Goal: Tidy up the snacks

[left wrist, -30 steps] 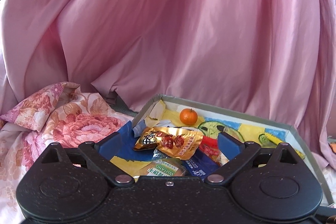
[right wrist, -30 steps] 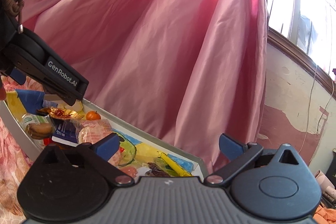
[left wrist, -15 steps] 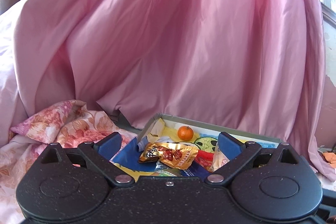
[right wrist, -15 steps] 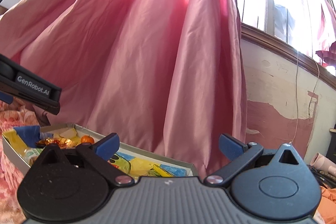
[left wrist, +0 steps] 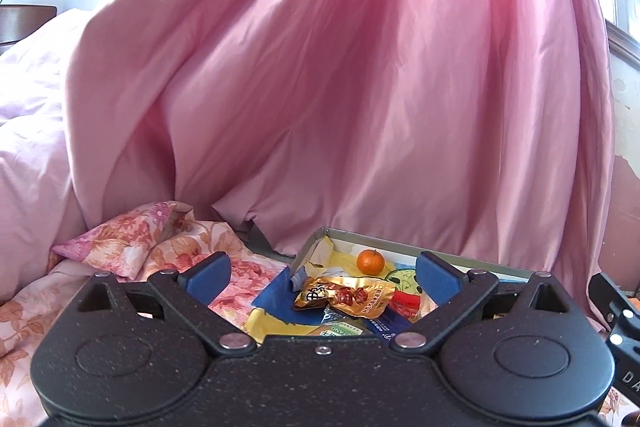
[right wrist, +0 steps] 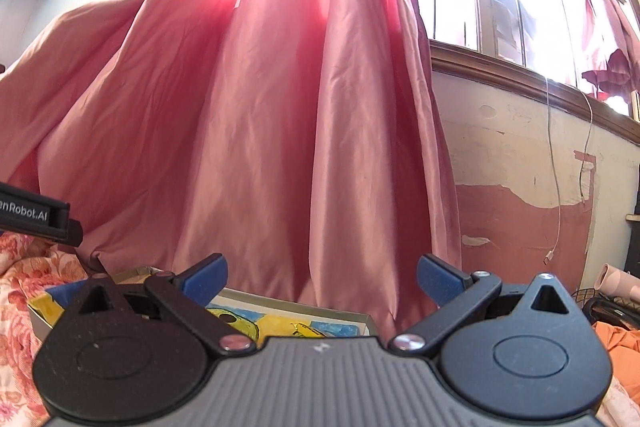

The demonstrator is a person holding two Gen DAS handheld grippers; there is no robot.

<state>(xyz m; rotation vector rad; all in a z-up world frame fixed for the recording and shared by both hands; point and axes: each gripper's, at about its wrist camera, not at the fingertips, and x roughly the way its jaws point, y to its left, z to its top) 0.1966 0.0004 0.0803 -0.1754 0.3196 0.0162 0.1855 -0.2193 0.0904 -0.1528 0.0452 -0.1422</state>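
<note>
— Fingers first: how do they stand?

— Both pairs are spread wide with nothing between them. On the left gripper the blue fingers are smooth, blunt wedges on matte black linkages; the right gripper has the same blue tips on a ribbed grey body.

— And the snacks?

— In the left wrist view they lie in a shallow box with thin grey walls and a crayon-coloured lining. A crinkled gold foil packet sits on top of the pile, a small round mandarin lies just behind it by the far wall, apart from the packet, and a green-labelled pack shows partly below, cut off by the gripper body.

— What surrounds the box?

— It rests on a bed covered in soft floral fabric. A glossy pink curtain hangs in deep folds right behind the far rim. Open air lies above the box; the bedding to its left is rumpled.
</note>
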